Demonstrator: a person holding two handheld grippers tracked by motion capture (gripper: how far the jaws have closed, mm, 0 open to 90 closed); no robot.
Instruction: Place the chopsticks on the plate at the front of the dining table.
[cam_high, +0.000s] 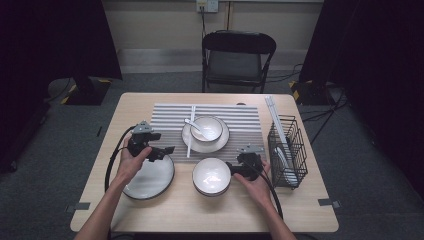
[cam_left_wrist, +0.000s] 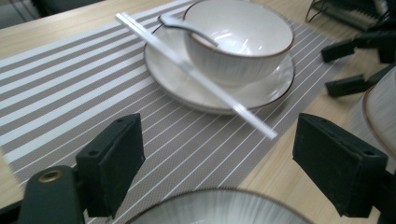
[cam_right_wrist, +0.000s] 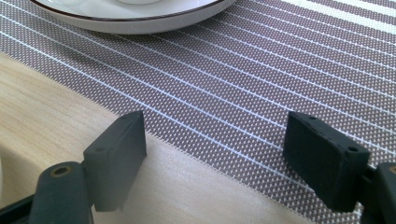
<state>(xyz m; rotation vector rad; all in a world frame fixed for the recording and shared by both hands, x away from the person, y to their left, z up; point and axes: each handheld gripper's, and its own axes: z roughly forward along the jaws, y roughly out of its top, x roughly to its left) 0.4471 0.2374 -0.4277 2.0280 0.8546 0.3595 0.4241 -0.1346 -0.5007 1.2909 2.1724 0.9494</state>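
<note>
The wooden table (cam_high: 150, 102) carries a striped placemat (cam_high: 165, 120); bare wood lies along its near edge. The large plate (cam_high: 150, 182), near left, is partly covered by the left gripper (cam_high: 162, 151), whose jaws are spread above its far rim. The small bowl (cam_high: 211, 176) sits just left of the right gripper (cam_high: 234, 169), jaws spread, empty.

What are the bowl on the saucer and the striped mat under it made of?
Bowl: looks like glazed ceramic, glossy white with highlights and a thin brown rim. Striped mat: seemingly woven vinyl or plastic mesh, with a dotted weave showing close up in the right gripper view.
</note>
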